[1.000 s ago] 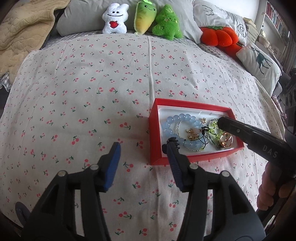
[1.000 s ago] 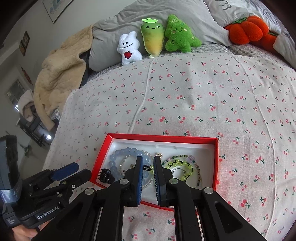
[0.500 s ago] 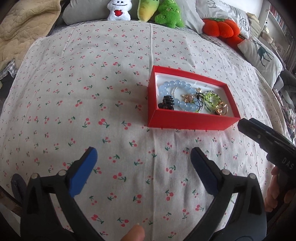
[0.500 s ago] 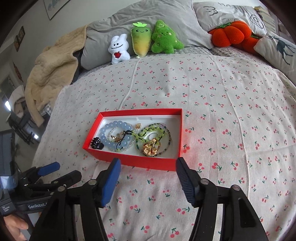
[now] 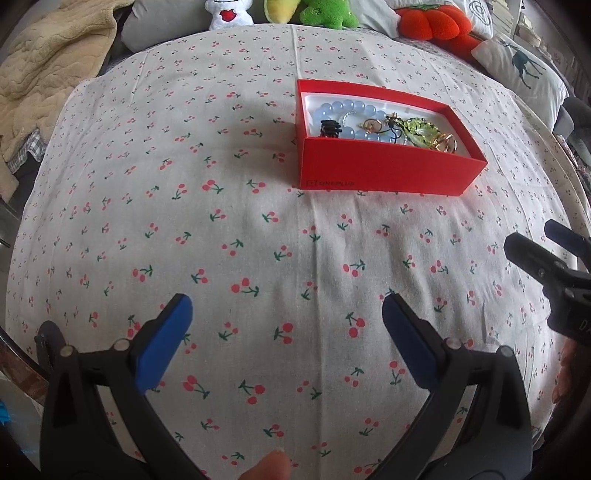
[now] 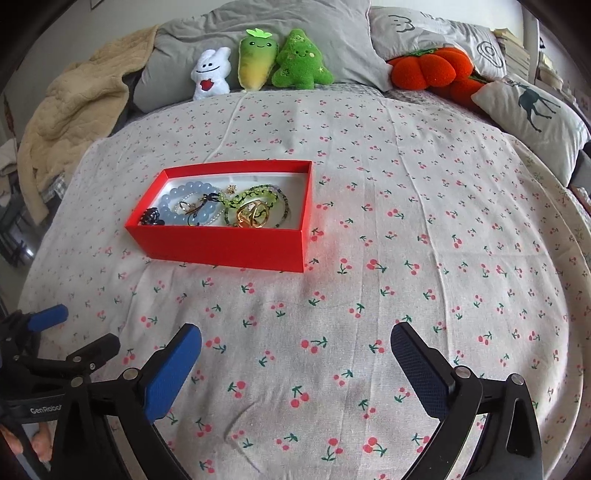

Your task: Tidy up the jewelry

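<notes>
A red box (image 5: 384,173) (image 6: 221,251) sits on the cherry-print bedspread. Inside lie a blue bead bracelet (image 5: 343,108) (image 6: 173,214), a green bead bracelet (image 5: 421,129) (image 6: 255,194), a gold piece (image 5: 445,142) (image 6: 253,216) and a black clip (image 5: 328,127) (image 6: 151,218). My left gripper (image 5: 286,301) hangs open and empty over the cloth, well short of the box. My right gripper (image 6: 295,328) is also back from the box; its jaws are opening wide, with nothing between them.
Three plush toys (image 6: 258,61) lean on a grey pillow (image 6: 332,33) at the bed's far end, with an orange plush (image 6: 428,68) and a deer pillow (image 6: 532,110) to the right. A beige blanket (image 6: 70,107) lies far left. A fingertip (image 5: 269,467) shows at the bottom.
Both grippers have drawn back from the box and spread their jaws wide. The black clip now lies loose at the box's left end.
</notes>
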Tool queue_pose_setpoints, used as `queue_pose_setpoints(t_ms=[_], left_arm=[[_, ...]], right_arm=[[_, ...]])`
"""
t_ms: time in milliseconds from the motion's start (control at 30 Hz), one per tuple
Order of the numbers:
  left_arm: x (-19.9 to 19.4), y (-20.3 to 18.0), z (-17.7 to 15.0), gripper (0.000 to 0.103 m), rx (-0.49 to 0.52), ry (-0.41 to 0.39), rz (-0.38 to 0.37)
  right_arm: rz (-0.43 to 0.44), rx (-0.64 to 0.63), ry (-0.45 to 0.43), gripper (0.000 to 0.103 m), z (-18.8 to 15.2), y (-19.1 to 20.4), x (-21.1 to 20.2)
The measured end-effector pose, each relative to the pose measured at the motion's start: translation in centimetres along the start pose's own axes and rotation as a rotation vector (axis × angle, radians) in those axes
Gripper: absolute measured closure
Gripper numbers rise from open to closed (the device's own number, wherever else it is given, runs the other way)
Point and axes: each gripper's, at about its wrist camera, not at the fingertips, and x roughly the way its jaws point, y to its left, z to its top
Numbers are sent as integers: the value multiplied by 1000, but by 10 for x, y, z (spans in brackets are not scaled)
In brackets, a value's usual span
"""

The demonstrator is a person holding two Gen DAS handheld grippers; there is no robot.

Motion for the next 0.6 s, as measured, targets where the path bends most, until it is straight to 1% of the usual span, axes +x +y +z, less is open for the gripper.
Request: queue_pose_setpoints(t_ms=[100, 233, 600], left_arm=[[0, -1, -2, 1, -1, -6, 2], [0, -4, -3, 1, -7, -19, 9], [5, -13, -2, 1, 0, -15, 8]], right_arm=[[-3, -2, 7, 0, -2, 0, -1], [-10, 17, 43, 0, -1, 0, 6], [-12, 44, 80, 0, -2, -3, 17]])
